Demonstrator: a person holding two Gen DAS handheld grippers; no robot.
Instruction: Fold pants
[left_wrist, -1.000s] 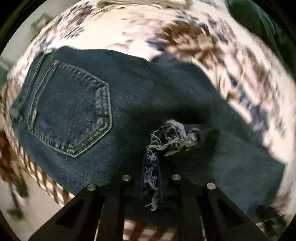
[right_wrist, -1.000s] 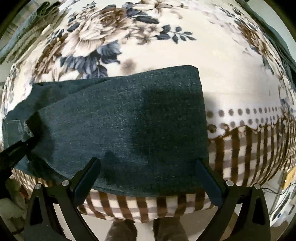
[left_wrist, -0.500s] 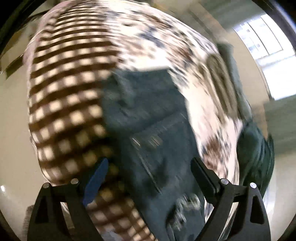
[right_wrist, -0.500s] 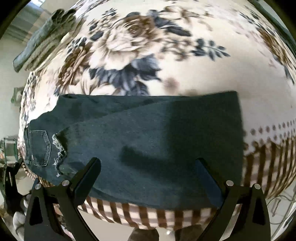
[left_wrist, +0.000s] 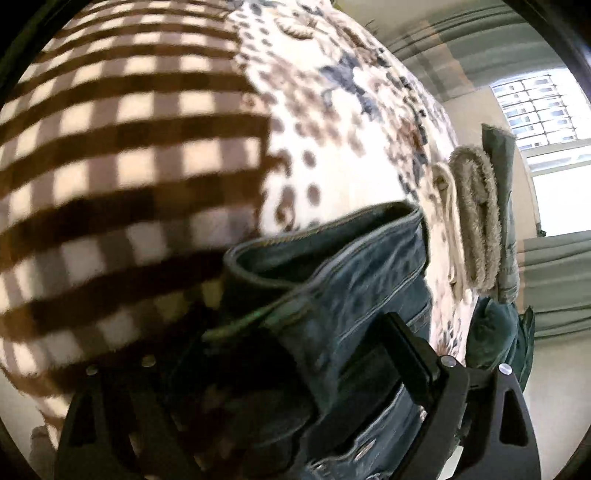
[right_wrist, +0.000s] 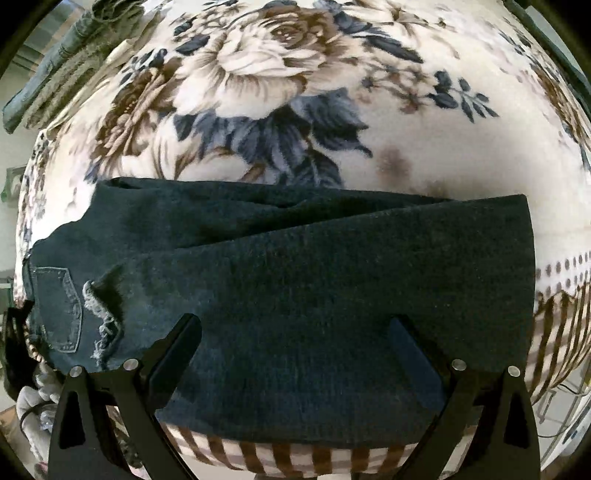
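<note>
Now | left gripper (left_wrist: 280, 354) open astride pants (left_wrist: 354, 295) waistband | right gripper (right_wrist: 295, 350) open

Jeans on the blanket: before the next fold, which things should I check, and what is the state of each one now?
1. Left gripper around the waistband: ok, the denim sits between its fingers, which stand apart.
2. Left grip closed firmly: cannot tell, the view is blurred.
3. Right gripper free: ok, wide open above the jeans, holding nothing.
4. Legs folded back: ok, the frayed hem lies beside the back pocket.
5. Layers aligned: not ok, the upper leg lies askew over the lower one.
6. Space on the floral blanket beyond the jeans: ok, bare fabric there.
</note>
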